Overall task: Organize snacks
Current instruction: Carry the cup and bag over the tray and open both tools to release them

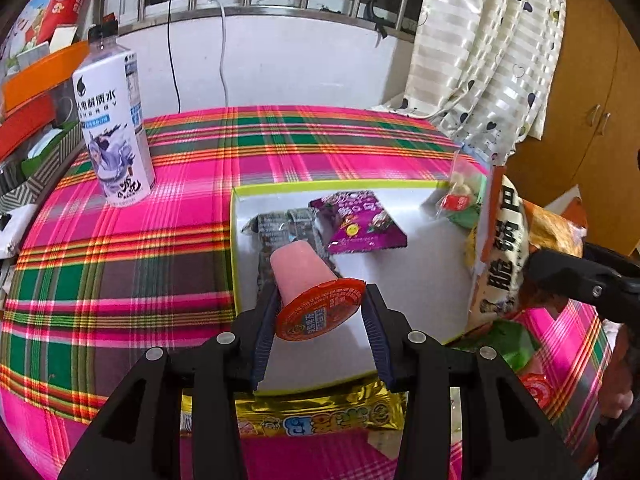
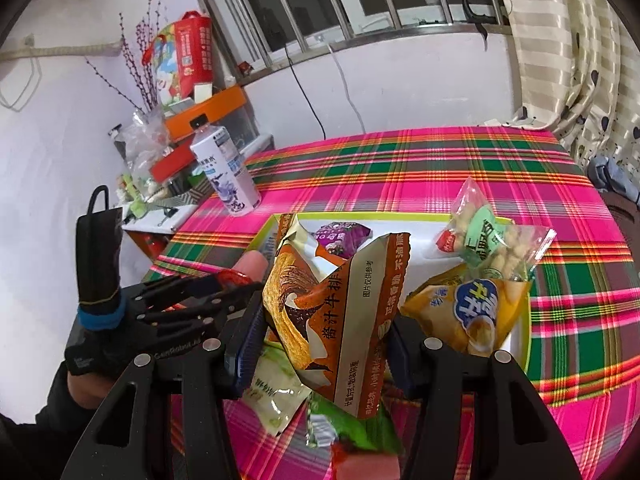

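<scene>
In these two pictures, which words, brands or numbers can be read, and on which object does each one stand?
"ENERGY", partly cut, below large Chinese characters: white drink bottle.
"酱汁牛排": orange-brown snack bag held in the right gripper.
"GenRobot": body of the left gripper.
Red foil lid of the pink jelly cup in the left gripper: print too small.
Purple packet, yellow chip bag, gold packet: blurred.

1. Tablecloth: pink, green and brown plaid with yellow-orange lines.
2. Jelly cup: pink, red-orange lid.
3. Tray: white, lime rim.
4. Pouch: purple.
5. Chip bag: orange-brown and cream.
6. Bottle: white.
</scene>
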{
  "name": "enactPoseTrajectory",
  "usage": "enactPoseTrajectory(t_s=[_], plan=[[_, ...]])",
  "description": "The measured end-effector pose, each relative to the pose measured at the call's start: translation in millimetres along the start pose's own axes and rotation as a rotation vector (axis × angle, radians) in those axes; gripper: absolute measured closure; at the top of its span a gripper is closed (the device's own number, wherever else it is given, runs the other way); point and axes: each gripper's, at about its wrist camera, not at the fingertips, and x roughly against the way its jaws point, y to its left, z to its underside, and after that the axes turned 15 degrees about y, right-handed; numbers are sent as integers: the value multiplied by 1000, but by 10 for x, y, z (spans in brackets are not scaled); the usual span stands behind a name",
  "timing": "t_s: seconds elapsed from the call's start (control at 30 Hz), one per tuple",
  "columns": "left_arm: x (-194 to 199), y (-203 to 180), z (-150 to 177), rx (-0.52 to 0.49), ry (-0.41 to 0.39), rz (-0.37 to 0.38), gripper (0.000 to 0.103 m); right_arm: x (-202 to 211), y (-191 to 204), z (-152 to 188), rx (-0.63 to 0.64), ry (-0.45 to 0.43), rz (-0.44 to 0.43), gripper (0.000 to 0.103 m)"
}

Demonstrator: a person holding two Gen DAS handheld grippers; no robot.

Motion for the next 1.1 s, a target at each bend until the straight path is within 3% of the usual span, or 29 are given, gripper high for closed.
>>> enactPoseTrajectory(t_s=[0.2,0.27,0.33,0.83,1.03,1.1], plan=[[-26,40,34,7,-14,1,58,-174,-63,-52,-7,32,9,50],[-4,39,47,7,-35,2,48,-226,-69,-72,-8,43,9,50],[25,43,67,7,-57,6,46,-272,-73,-94,-6,49,15,50],[108,147,104,31,-113,47,45,-404,-376,-522,-42,29,168,46],[129,155,116,34,-124,56,45,-260,-412,-485,-47,-25,270,43],[129,155,122,35,-124,58,45,-203,-365,-419,-37,-45,264,43]])
